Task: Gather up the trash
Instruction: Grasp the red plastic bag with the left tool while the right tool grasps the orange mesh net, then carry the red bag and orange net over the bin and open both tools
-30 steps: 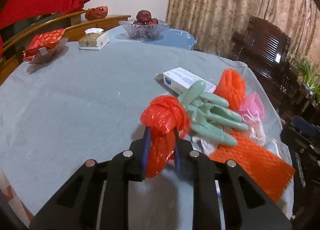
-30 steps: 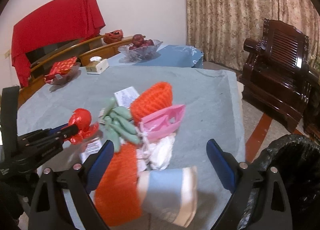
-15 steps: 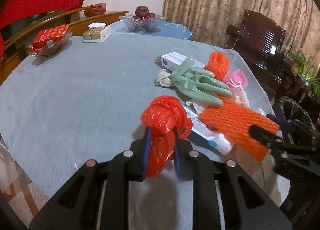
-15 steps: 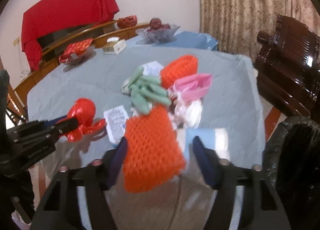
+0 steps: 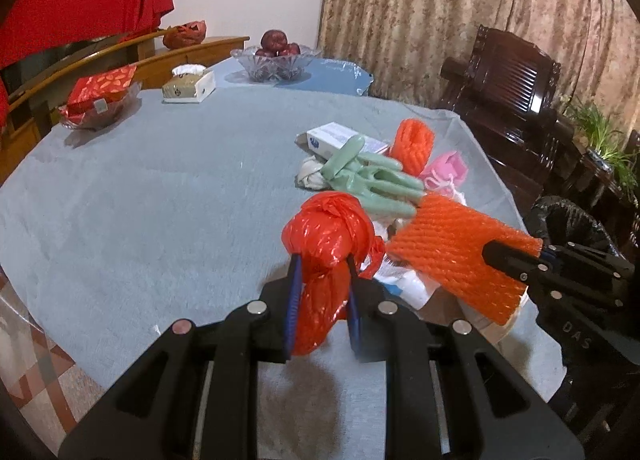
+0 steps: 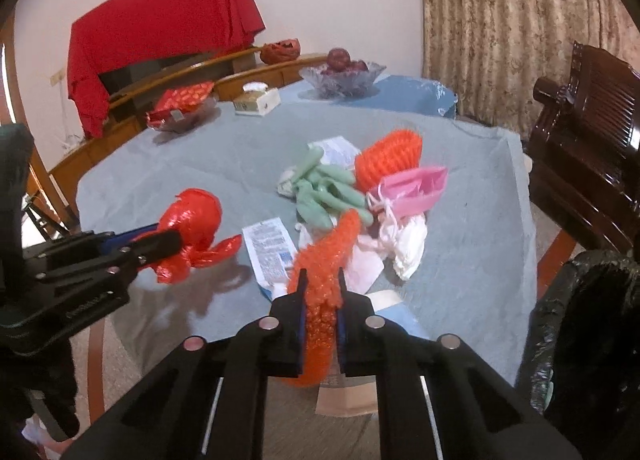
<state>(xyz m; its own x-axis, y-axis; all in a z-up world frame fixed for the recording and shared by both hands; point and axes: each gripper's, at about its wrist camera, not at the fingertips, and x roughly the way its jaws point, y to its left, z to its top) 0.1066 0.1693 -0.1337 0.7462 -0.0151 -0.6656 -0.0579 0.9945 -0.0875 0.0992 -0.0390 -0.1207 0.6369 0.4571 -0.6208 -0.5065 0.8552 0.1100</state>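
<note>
We are mid-collection, both tools loaded. Our left gripper (image 5: 322,292) is clamped tight on the red bag (image 5: 328,232), held at centre frame above the table (image 5: 140,199). Our right gripper (image 6: 320,300) is pinched shut on the orange net (image 6: 324,260), lifted off the pile. More trash waits mid-table: glove (image 6: 324,191), pink mask (image 6: 416,189), second net (image 6: 390,161). We judge the next move is carrying both loads to the bin (image 6: 588,324) at lower right, clearing its rim before letting go.
</note>
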